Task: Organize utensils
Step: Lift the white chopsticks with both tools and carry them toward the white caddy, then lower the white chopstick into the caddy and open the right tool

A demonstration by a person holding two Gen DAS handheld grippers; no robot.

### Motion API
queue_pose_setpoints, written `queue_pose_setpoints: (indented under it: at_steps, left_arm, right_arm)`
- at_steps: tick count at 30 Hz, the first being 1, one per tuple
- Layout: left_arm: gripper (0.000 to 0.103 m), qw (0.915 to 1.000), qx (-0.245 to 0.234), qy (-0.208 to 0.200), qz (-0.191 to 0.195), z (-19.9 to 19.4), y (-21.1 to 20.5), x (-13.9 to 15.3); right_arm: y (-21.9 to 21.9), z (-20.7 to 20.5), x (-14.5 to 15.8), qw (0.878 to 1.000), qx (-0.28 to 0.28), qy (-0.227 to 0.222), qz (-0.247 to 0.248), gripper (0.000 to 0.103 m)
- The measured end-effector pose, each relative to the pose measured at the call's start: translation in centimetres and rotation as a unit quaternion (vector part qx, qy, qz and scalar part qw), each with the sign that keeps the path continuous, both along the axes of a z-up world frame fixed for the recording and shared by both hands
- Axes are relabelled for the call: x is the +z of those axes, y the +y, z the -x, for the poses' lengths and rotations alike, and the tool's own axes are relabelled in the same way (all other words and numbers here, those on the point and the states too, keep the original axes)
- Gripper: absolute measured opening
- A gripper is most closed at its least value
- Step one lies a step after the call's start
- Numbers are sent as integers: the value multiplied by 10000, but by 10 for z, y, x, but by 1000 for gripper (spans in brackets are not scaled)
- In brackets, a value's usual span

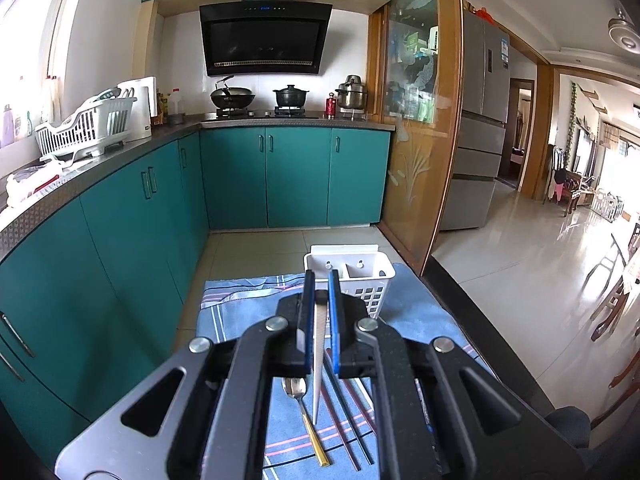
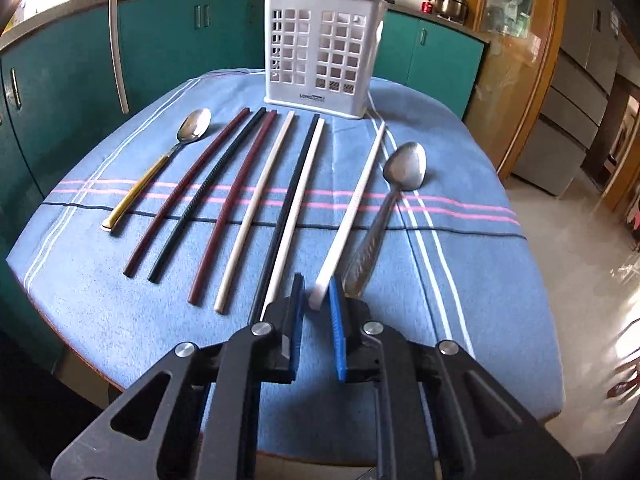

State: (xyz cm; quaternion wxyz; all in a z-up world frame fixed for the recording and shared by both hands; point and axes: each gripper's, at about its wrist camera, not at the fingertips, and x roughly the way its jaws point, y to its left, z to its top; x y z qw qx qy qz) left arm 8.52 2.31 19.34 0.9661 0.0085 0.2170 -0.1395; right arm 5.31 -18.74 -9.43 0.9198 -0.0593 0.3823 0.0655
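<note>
My left gripper [image 1: 320, 280] is shut on a white chopstick [image 1: 319, 360] and holds it above the table, short of the white utensil holder [image 1: 360, 276]. In the right wrist view the holder [image 2: 322, 46] stands at the far end of the blue cloth [image 2: 460, 272]. Before it lie a gold-handled spoon [image 2: 160, 162], several chopsticks in dark red [image 2: 188, 190], black [image 2: 212, 194] and white [image 2: 258, 210], and a steel spoon [image 2: 394, 192]. My right gripper [image 2: 314, 288] is open around the near end of a white chopstick [image 2: 352, 204], low over the cloth.
Teal kitchen cabinets [image 1: 248, 176] run along the left and back, with a stove and pots on the counter [image 1: 260, 114]. A dish rack [image 1: 86, 126] sits on the left counter. A glass sliding door [image 1: 420, 120] and a fridge [image 1: 480, 120] are to the right.
</note>
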Motion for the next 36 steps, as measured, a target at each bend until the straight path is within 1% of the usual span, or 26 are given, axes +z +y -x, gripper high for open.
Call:
queue_pose_setpoints:
  at_steps: [2,3,5,8,9,11,12,16,17,18,21,24,26,31,36]
  left_arm:
    - [6,10000,-2,4,8,0,1,0]
    - [6,10000,-1,3,10,0,1,0]
    - [6,10000,-5,4,25,0,2,0]
    - [6,10000,-11,4,40,2,4,-1]
    - [6,10000,-19,3,49,3,5,-1]
    - [6,10000,-19,-3,61,3,6,0]
    - [6,10000,-24,-10,79,4,7,0]
    - [6,9999,-34,-30,129,5,9,3]
    - [6,9999,-29,-31,140,4,10,3]
    - [6,9999,-27,-33,150,5,11,3]
    - [6,9998,-23,-42,189,6,13,3]
    - [6,9998,-12,-41,210,6,15,5]
    - [6,9998,-8,-38,214,6,16,5]
    - [6,9996,13,-48,277,8,23,7]
    - [6,9993,46,-49,370,9,30,9]
  right_arm:
    - [-2,1,-1,9999,-34,-24,-124,14]
    - [-4,1,-1,9998,-33,-25,-197,12]
    - [-3,0,0,9998,4,-39,-189,9]
    - [-5,4,6,9994,-9,-120,-316,8]
    - [-6,9,14,9990,-8,-283,-347,8]
    - [-8,15,27,9980,-15,-449,-434,8]
    - [-12,21,41,9965,-15,-650,-524,7]
    - [-25,33,87,9907,-83,-1182,-670,7]
    - [-27,35,95,9897,-90,-1263,-672,6]
    - [-30,37,109,9874,-112,-1411,-709,6]
    - [-38,33,140,9835,-85,-1635,-776,6]
    - [-44,25,160,9813,-21,-1694,-918,6]
    - [-45,17,171,9808,62,-1712,-930,6]
    - [-42,7,200,9798,200,-1801,-843,6]
    - [-38,-1,241,9758,270,-2044,-728,6]
